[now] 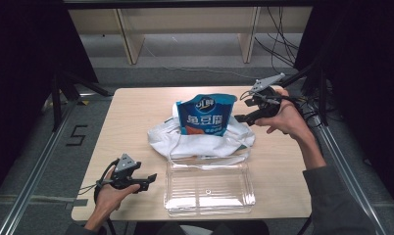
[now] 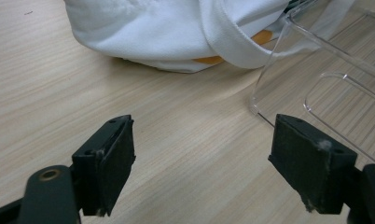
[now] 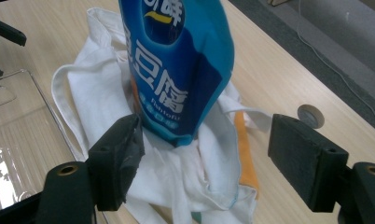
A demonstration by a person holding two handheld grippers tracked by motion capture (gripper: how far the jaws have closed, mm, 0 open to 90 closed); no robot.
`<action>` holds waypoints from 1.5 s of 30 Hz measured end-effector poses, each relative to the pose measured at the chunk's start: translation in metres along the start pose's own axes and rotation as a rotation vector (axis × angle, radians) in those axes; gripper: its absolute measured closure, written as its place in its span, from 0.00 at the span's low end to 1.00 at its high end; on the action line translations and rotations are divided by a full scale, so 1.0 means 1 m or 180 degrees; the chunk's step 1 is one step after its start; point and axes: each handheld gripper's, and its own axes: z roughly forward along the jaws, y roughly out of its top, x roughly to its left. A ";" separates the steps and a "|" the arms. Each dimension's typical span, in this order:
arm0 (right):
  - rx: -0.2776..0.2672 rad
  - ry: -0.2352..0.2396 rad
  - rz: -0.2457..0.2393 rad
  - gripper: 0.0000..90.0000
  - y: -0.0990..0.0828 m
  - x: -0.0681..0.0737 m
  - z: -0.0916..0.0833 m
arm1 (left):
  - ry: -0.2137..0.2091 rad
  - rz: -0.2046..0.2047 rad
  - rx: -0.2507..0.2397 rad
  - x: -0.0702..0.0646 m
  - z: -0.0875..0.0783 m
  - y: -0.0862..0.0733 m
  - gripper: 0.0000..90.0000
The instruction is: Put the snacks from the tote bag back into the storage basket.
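A blue snack bag [image 1: 205,114] [image 3: 176,70] with white lettering stands upright in a crumpled white cloth tote bag [image 1: 200,139] [image 3: 106,112] [image 2: 176,32] at the table's middle. My right gripper [image 1: 240,118] [image 3: 204,158] hovers just right of the bag, open, jaws wide with nothing pressed between them. In front of the tote lies a clear plastic tray [image 1: 208,188] [image 2: 325,79] [image 3: 17,135]. My left gripper [image 1: 152,176] [image 2: 202,163] is low over the table's front left, open and empty, pointing toward the tray's left edge and the tote.
The wooden table [image 1: 136,117] has bare room on its left half and far right. A round grey cap [image 3: 311,115] is set into the tabletop behind the tote. Cables [image 1: 283,54] and black frame posts [image 1: 55,98] stand around the table.
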 end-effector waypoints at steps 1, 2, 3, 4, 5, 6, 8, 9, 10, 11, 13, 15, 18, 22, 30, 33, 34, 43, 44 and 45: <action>-0.0007 0.0002 -0.0068 0.30 0.004 0.000 -0.001 | -0.0004 0.0067 0.0085 0.001 -0.002 0.000 0.23; -0.0007 0.0002 -0.0068 0.30 0.004 0.000 -0.001 | -0.0004 0.0067 0.0085 0.001 -0.002 0.000 0.23; -0.0003 -0.0013 -0.0091 0.30 0.009 0.000 -0.002 | 0.0012 0.0102 0.0065 0.001 -0.003 0.000 0.23; -0.0003 -0.0013 -0.0091 0.30 0.009 0.000 -0.002 | 0.0012 0.0102 0.0065 0.001 -0.003 0.000 0.23; -0.0039 -0.0047 -0.0105 0.30 0.010 0.000 -0.002 | 0.0026 0.0105 0.0067 0.001 -0.004 0.000 0.23; -0.0006 0.0000 -0.0107 0.30 0.015 0.001 -0.002 | 0.0010 -0.0006 0.0004 0.000 -0.003 -0.001 0.23; -0.0015 0.0015 -0.0135 0.30 0.019 -0.001 -0.003 | 0.0049 0.0114 0.0043 0.003 -0.006 -0.002 0.23; -0.0015 0.0015 -0.0135 0.30 0.019 -0.001 -0.003 | 0.0049 0.0114 0.0043 0.003 -0.006 -0.002 0.23; -0.0029 0.0004 -0.0099 0.30 0.020 0.000 -0.002 | 0.0040 0.0118 0.0054 0.004 -0.007 -0.002 0.23; -0.0045 0.0008 -0.0107 0.30 0.022 -0.001 -0.002 | 0.0044 0.0037 -0.0008 0.002 -0.006 -0.002 0.23; -0.0002 0.0048 -0.0129 0.30 0.026 -0.001 -0.003 | 0.0054 0.0025 -0.0039 0.002 -0.006 -0.001 0.23; -0.0031 0.0045 -0.0193 0.30 0.032 0.001 -0.003 | 0.0037 0.0022 -0.0012 0.002 -0.006 -0.001 0.24; 0.0006 0.0086 -0.0233 0.31 0.043 0.005 -0.002 | 0.0050 0.0043 0.0000 0.001 -0.005 -0.001 0.23; 0.0093 0.0090 -0.0322 0.35 0.060 0.008 0.002 | 0.0052 0.0102 0.0053 0.003 -0.007 -0.001 0.23; 0.0215 0.0189 -0.0549 0.46 0.091 0.017 0.024 | 0.0026 0.0147 0.0066 0.004 -0.008 -0.001 0.23; 0.0258 0.0285 -0.0673 0.54 0.100 0.020 0.036 | 0.0021 0.0066 0.0001 0.001 -0.006 -0.002 0.23; 0.0258 0.0285 -0.0673 0.54 0.100 0.020 0.036 | 0.0021 0.0066 0.0001 0.001 -0.006 -0.002 0.23; 0.0472 0.0331 -0.0741 0.68 0.105 0.022 0.057 | -0.0042 0.0062 -0.0003 0.002 -0.008 -0.001 0.23; 0.0489 0.0337 -0.0736 0.69 0.105 0.023 0.059 | -0.0053 -0.0002 -0.0057 0.001 -0.007 -0.002 0.23; 0.0520 0.0332 -0.0799 0.71 0.106 0.022 0.060 | -0.0036 0.0069 -0.0001 0.003 -0.009 -0.002 0.23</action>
